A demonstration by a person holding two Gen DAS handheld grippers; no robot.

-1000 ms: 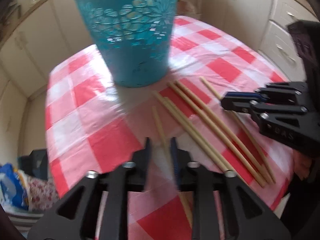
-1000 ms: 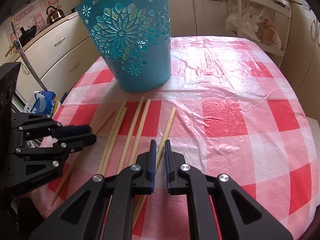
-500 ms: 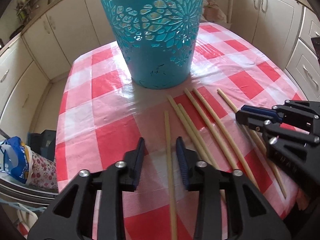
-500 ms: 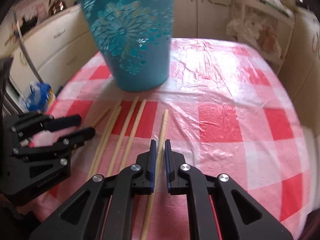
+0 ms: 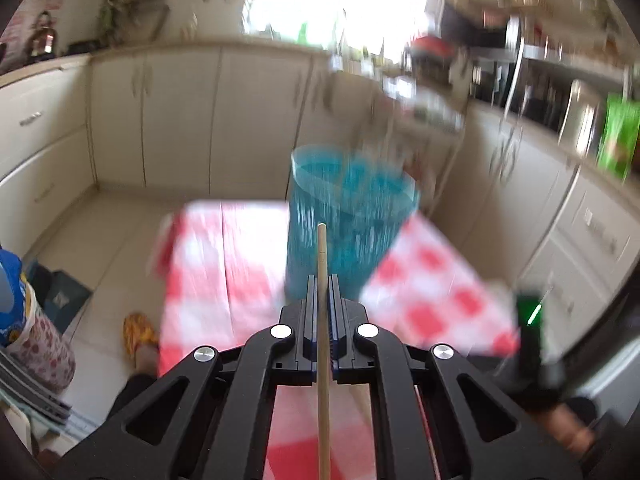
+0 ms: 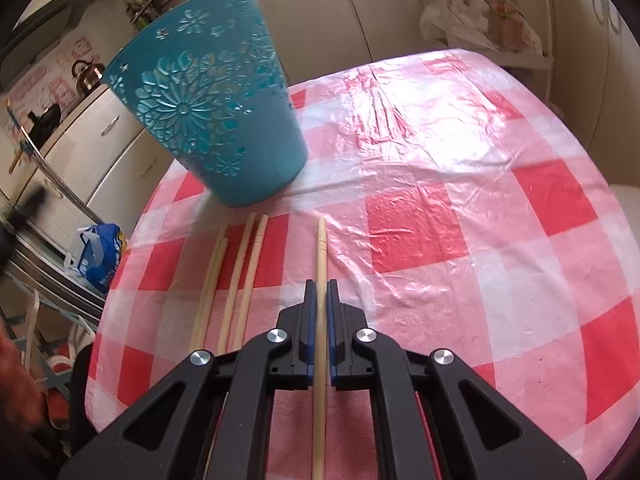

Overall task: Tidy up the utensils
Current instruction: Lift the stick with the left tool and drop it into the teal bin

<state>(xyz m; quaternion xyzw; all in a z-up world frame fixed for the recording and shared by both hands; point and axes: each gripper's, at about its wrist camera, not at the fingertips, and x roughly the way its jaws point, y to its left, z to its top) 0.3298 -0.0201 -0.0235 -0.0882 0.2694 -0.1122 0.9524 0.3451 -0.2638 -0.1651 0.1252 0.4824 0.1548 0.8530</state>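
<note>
Pale bamboo is what both grippers are clamping right now. The left black two-finger gripper [image 5: 321, 280] has just been closing, and its blue-lined jaws are pinching a long pale wooden chopstick [image 5: 322, 320] that's running straight down the middle of the left wrist view, tip poking out past the fingertips. That view is pretty blurry, but the chopstick tip is lining up in front of the teal plastic bucket with cut-out flower patterns [image 5: 348, 216], which is standing upright on the red-and-white checked plastic tablecloth [image 5: 200, 280].

The right black two-finger gripper [image 6: 319, 284] is squeezing a second pale wooden chopstick [image 6: 320, 248] the same way, lengthwise between the pads, tip sticking forward toward the bucket [image 6: 208, 112]. Can't tell if that one is touching the tablecloth [image 6: 460, 220] or not.

Just left of it, four more loose wooden chopsticks [image 6: 236, 276] are lying roughly parallel on the cloth, near the bucket's base.
</note>
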